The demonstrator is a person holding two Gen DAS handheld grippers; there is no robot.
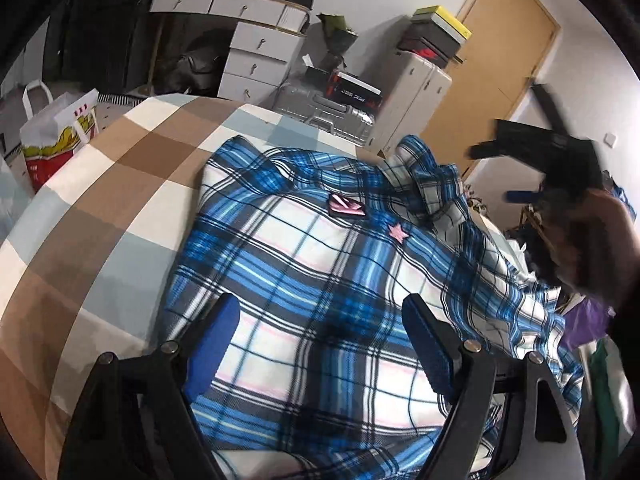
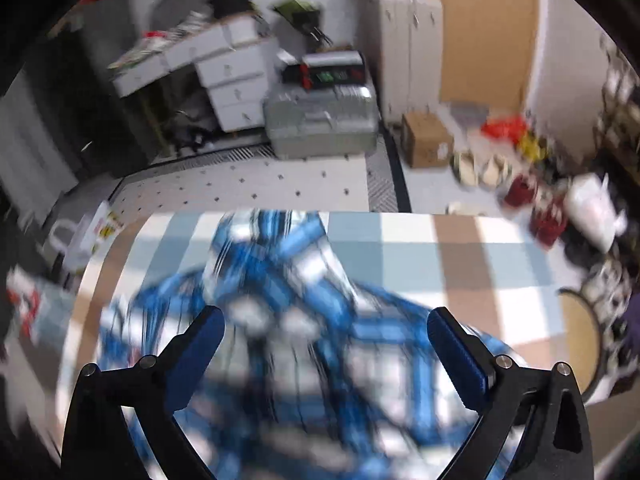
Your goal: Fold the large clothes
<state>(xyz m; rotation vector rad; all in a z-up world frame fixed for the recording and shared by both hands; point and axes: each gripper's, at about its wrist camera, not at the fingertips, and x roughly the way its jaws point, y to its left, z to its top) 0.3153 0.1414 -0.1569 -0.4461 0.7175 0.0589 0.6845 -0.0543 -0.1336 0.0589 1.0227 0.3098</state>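
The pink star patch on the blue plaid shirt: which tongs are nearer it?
Left. The left tongs hover just below the star; the right tongs are raised off beside the shirt.

Lettering on the black box [image 1: 354, 92] seems unreadable.

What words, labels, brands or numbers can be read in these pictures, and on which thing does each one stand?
No text can be read with certainty.
On the black and red box on the grey suitcase: white print, too small to read.
On the paper bag beside the bed: white marks on red, too small to read.
Right wrist view: everything is blurred.
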